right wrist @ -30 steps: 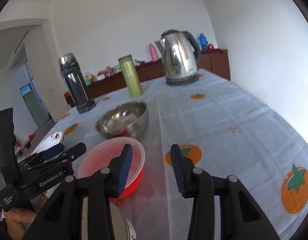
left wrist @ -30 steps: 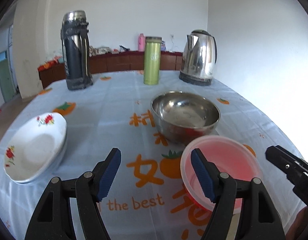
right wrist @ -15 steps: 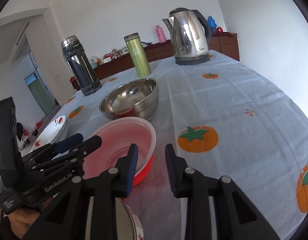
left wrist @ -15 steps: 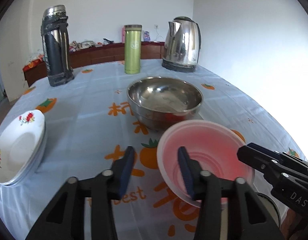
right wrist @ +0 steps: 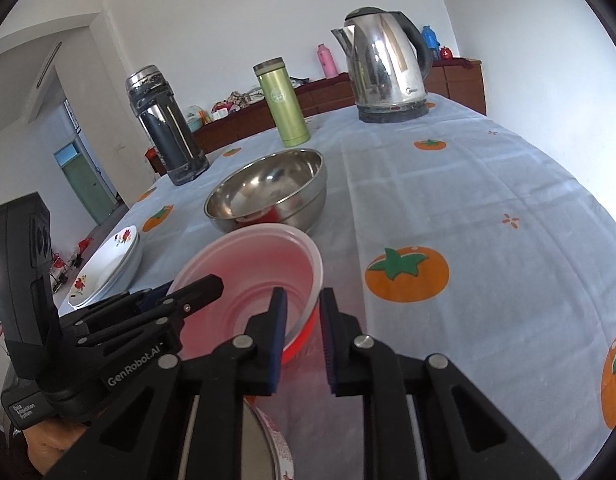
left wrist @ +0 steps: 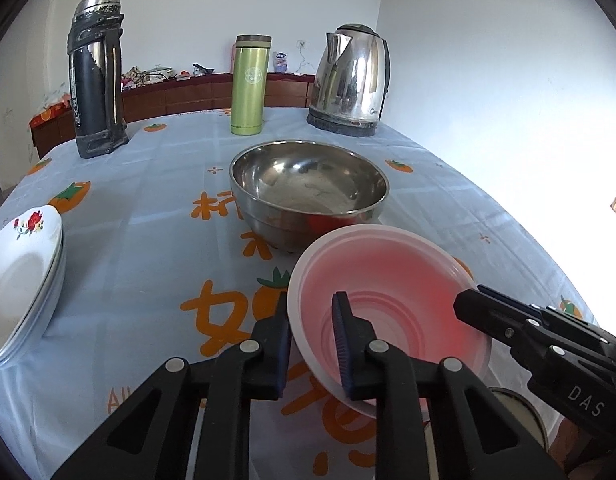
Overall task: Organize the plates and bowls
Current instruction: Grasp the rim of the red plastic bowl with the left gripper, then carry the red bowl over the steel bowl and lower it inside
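pinching red bowl (left wrist: 392, 292) rim between jaws

A translucent red plastic bowl (left wrist: 392, 300) is sitting tilted just in front of a steel mixing bowl (left wrist: 308, 188), which is standing upright at the table's middle. White flowered plates (left wrist: 17, 284) are lying stacked near the left edge, well apart from both.
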{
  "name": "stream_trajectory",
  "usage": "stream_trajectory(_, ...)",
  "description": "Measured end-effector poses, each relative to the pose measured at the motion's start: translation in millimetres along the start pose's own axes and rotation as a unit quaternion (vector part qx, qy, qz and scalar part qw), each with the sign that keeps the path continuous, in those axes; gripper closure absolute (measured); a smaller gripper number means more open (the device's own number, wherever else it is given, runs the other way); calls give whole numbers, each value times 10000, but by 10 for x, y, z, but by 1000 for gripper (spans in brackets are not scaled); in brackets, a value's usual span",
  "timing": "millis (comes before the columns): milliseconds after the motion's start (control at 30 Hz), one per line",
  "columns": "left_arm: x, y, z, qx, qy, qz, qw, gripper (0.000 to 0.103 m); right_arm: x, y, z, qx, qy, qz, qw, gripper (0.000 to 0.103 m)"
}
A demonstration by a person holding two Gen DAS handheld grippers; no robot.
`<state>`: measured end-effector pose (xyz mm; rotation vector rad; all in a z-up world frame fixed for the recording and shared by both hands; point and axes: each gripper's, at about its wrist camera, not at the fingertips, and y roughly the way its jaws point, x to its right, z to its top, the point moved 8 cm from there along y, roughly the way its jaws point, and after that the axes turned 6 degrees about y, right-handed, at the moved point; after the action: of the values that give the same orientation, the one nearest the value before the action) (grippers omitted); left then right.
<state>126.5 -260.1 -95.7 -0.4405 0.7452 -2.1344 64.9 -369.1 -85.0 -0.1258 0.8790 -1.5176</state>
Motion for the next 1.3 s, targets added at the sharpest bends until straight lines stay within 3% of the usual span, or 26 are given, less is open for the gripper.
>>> stream_trajectory(733,-119,-336,432,679,-20,328,9971,82,-285,-239,441,580,100,476,9971,91)
stream_trajectory(1000,-251,-277,784,903,-299,276,9951,82,-518,-240,900,902,-237,524,9943,91)
stream_trajectory(1300,-373,-27,991,909,-434,357,9943,82,-426,69,1128,746,-41,612,9953,91)
